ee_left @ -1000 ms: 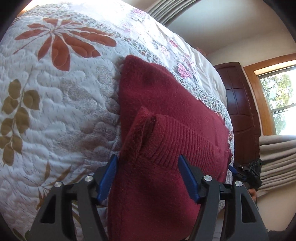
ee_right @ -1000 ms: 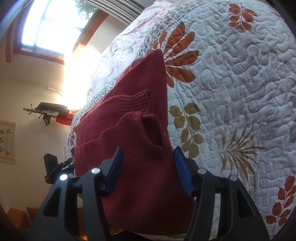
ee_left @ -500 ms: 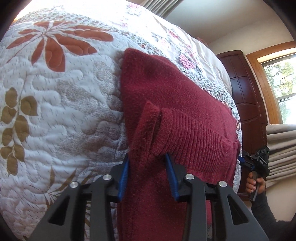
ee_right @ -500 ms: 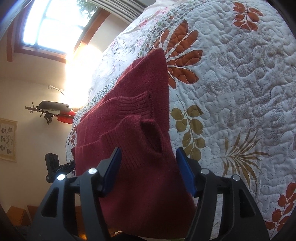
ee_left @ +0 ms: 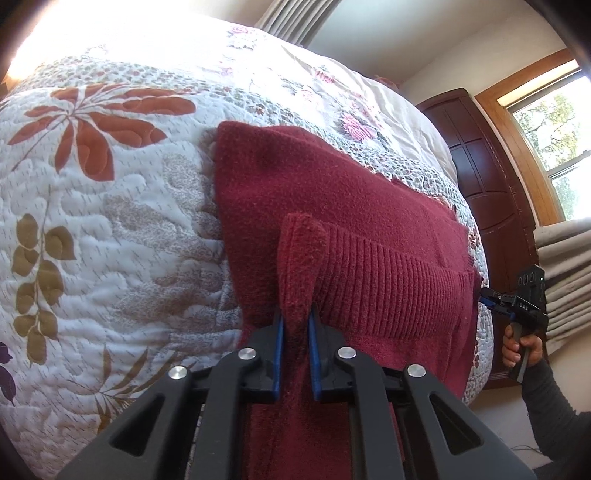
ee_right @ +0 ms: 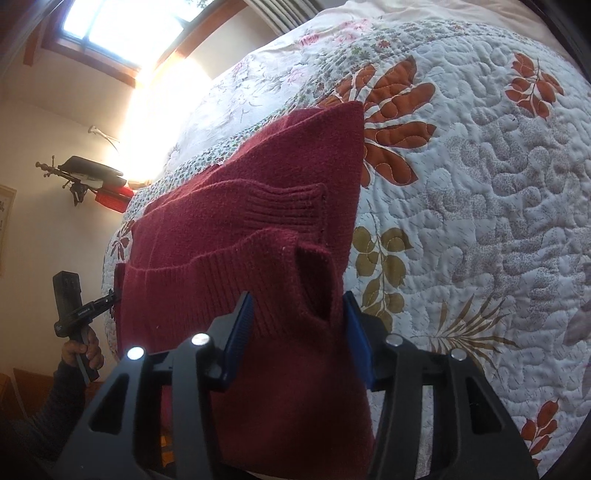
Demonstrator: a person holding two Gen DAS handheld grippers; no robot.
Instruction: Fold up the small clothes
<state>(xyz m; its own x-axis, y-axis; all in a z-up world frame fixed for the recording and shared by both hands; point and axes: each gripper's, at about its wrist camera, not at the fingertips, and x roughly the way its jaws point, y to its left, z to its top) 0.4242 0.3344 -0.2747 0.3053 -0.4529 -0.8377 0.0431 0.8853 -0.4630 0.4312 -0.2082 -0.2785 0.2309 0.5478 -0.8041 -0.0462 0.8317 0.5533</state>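
Note:
A dark red knit sweater lies on a quilted bed cover with leaf prints, its lower part hanging over the bed's near edge. My left gripper is shut on a raised corner of the ribbed hem. In the right wrist view the same sweater fills the middle. My right gripper is open, its blue pads standing either side of the hem's other corner without pinching it. Each view shows the other gripper at the sweater's far edge, held by a hand.
The quilt spreads wide beside the sweater. A dark wooden cabinet, a window and stacked beige fabric lie beyond the bed. On the other side are a bright window and a black wall-mounted stand.
My left gripper's fingers have closed from wide apart onto the sweater's hem corner. The right gripper has stayed open around the other corner, shifting only slightly.

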